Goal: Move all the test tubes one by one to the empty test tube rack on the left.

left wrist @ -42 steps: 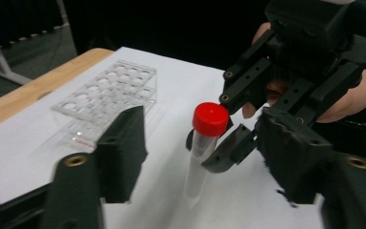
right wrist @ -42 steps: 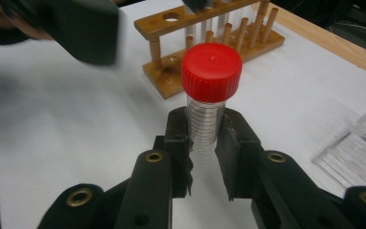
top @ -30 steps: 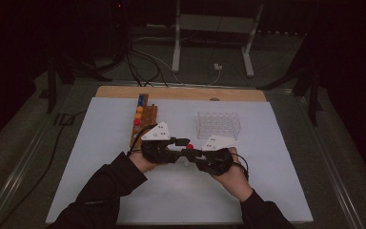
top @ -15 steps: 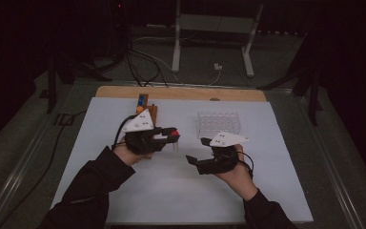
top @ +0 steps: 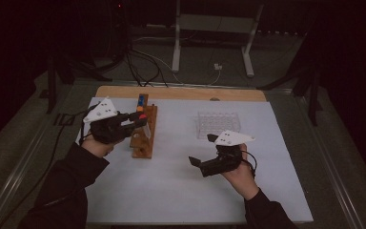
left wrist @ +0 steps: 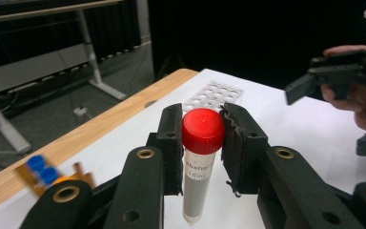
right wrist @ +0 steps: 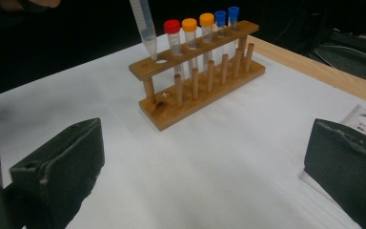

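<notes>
Left gripper (left wrist: 201, 138): fingers (left wrist: 171, 138) closed on a clear plastic tube with a red screw cap (left wrist: 201, 157), pads pressed against the cap from both sides, tube hanging upright. In the right gripper view its pointed tip sits just above the empty end hole of the wooden tube rack (right wrist: 205, 90), which carries red-, orange- and blue-capped tubes. Right gripper (top: 205, 152): fingers (right wrist: 62, 167) spread wide, holding nothing, above the white surface (top: 171, 191), near the clear plastic grid tray (top: 218, 125).

Upper part of hovering tube (right wrist: 144, 28) beyond right gripper view's edge
</notes>
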Demonstrator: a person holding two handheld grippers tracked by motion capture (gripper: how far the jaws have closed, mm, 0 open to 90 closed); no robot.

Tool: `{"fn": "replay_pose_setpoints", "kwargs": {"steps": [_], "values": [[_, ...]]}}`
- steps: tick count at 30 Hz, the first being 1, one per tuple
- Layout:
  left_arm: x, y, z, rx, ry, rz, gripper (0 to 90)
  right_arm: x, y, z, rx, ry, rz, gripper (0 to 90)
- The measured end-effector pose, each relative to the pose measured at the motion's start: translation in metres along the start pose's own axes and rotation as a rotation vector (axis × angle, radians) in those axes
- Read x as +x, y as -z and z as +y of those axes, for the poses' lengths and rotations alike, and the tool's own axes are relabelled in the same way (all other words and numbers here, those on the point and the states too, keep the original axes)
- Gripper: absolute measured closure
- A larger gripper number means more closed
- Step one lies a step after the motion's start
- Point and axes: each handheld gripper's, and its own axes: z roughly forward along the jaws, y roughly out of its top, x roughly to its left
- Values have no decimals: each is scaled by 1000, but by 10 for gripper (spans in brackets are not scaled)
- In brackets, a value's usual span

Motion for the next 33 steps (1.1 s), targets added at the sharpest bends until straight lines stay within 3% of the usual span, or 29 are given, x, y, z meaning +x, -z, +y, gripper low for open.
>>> {"fn": "replay_pose_setpoints", "kwargs": {"steps": [5,18,29,33], "values": [[15,6,-9,4,28,59,716,0,0,0,4,3,0,0],[32,-12,-49,72,92,121,716,1,3,0,-8,16,-6,0],[30,-31,-75,178,93,119,715,0,3,0,-5,18,-3,0],[29,-32,-76,182,87,114,714,-1,4,0,-6,15,-2,0]]}}
